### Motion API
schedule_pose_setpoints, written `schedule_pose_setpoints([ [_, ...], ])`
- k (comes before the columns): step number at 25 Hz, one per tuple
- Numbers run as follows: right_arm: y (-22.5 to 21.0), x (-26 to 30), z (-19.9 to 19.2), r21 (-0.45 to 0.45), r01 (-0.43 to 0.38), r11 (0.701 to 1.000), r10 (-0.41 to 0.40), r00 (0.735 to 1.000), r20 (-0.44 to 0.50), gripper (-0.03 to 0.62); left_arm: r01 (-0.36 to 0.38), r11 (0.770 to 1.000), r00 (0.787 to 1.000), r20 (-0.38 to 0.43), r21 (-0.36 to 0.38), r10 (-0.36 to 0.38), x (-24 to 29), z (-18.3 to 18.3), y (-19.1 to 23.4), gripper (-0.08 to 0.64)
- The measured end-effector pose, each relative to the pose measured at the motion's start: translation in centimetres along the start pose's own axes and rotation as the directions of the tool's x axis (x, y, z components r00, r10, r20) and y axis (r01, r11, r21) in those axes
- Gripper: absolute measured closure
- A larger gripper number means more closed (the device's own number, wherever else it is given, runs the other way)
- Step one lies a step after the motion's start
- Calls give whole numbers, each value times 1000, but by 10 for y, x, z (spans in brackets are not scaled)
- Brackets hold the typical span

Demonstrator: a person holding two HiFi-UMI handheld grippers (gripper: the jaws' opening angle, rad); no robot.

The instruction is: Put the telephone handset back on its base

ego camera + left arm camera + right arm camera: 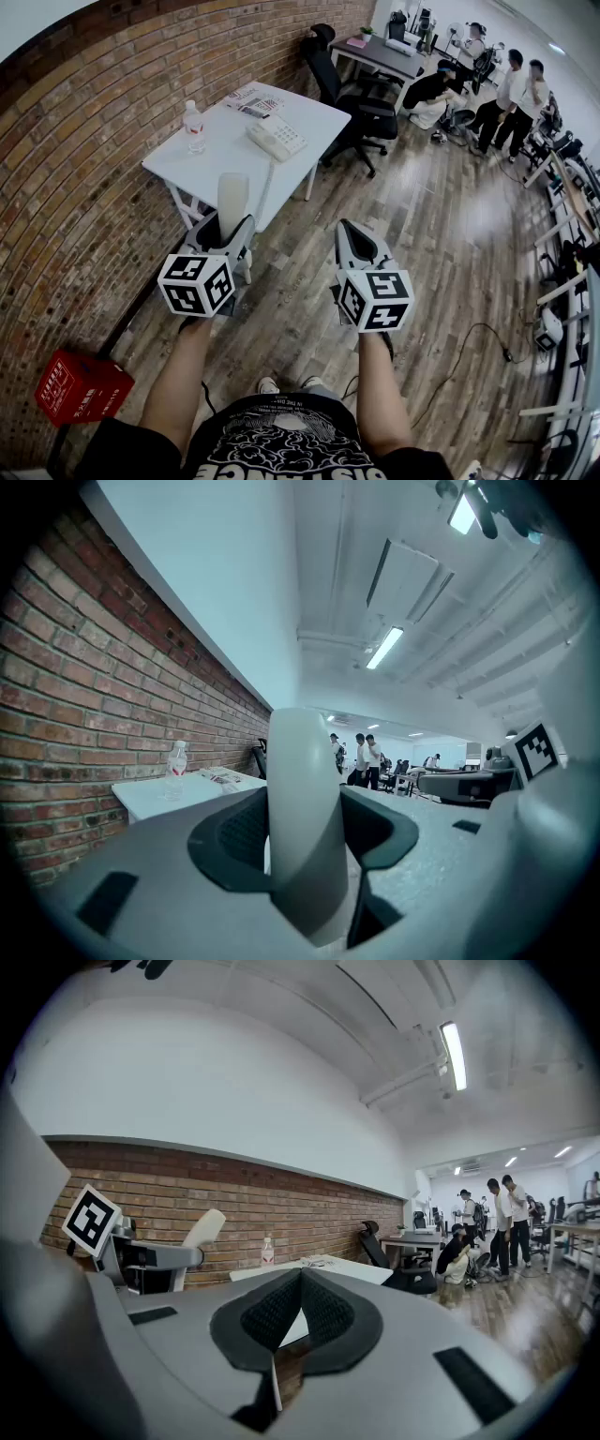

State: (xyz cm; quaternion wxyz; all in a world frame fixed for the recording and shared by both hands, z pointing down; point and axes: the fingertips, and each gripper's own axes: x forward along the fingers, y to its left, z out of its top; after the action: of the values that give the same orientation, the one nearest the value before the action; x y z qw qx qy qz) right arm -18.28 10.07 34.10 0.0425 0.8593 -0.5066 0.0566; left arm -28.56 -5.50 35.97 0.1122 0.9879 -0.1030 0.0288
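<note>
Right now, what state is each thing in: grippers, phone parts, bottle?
White plastic telephone handset: off its base, upright, held in the air.
Left gripper: shut on the handset.
Right gripper: shut, empty.
White telephone base: on the white table, no handset on it.
Clear plastic water bottle: upright, capped, on the table.

The right gripper [301, 1275] has its jaws closed together with nothing between them. Straight ahead, beyond the jaw tips, a white bench [352, 1270] stands against a brick wall [281, 1208], with a clear bottle [268, 1252] upright on it. To the left, the left gripper [183, 1256] holds a white handset [204, 1227] that leans to the right. To the right stand a black office chair [375, 1242] and several people [497, 1218] on a wooden floor [534, 1293].
</note>
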Motion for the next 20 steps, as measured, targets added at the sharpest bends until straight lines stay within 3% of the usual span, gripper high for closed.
schedule_pose_setpoints([
  [11,-25,21,-7,5,3,1000,-3,1000,-13,592,10,1000,1000,-18,1,-10,40,-4,0,340],
  [20,-94,73,-10,23,-26,999,27,1000,-3,592,-2,1000,999,-33,26,3,125,-7,-11,339],
])
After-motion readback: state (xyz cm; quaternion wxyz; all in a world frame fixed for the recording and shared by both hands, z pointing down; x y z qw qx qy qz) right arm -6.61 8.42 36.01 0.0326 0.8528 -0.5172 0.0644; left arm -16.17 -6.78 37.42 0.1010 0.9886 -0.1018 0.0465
